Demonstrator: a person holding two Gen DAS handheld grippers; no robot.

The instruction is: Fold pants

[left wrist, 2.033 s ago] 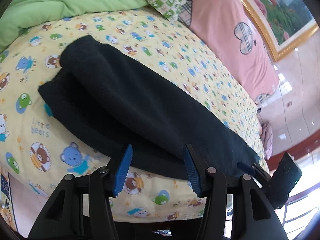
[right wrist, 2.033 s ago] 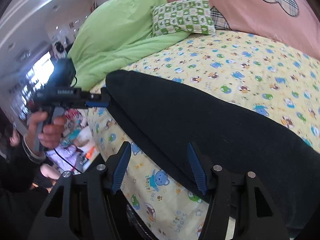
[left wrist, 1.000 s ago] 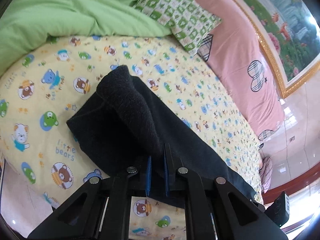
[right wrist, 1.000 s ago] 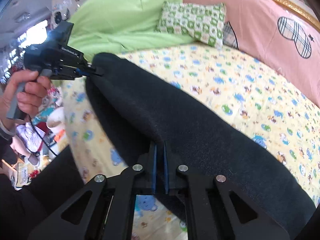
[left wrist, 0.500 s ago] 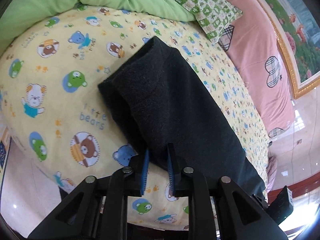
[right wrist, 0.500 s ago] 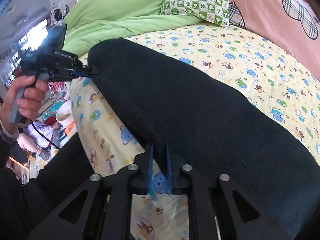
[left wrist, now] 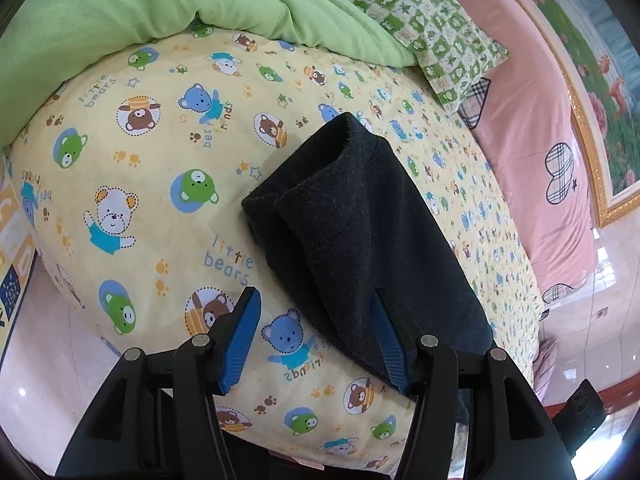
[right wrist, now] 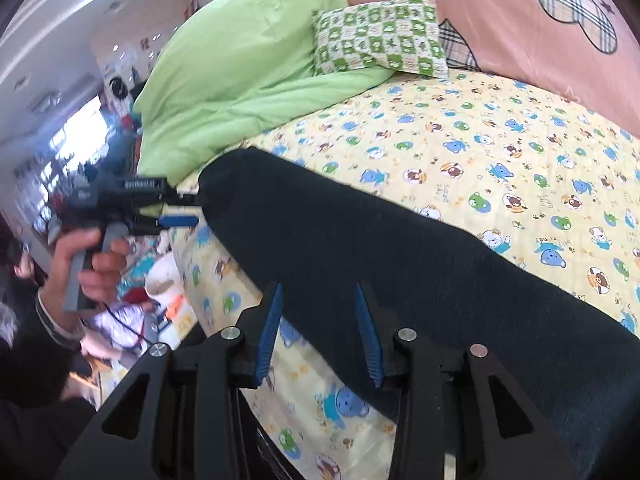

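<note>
- The dark charcoal fleece pants (left wrist: 360,240) lie as a long folded band along the near edge of the yellow bear-print bedsheet (left wrist: 152,208).
- The left gripper (left wrist: 316,338), with blue-padded fingers, has its jaws spread wide over the pants' edge, gripping nothing.
- The right gripper (right wrist: 320,332) likewise gapes apart above the cloth, empty.
- A green quilt (right wrist: 240,64) sits beyond.

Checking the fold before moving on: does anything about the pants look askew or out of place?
Slightly. The dark pants lie folded lengthwise near the edge of the bear-print sheet, but at the near end the top layer sits offset, leaving a lower layer showing beside it. Both tongs, left and right, are open.
</note>
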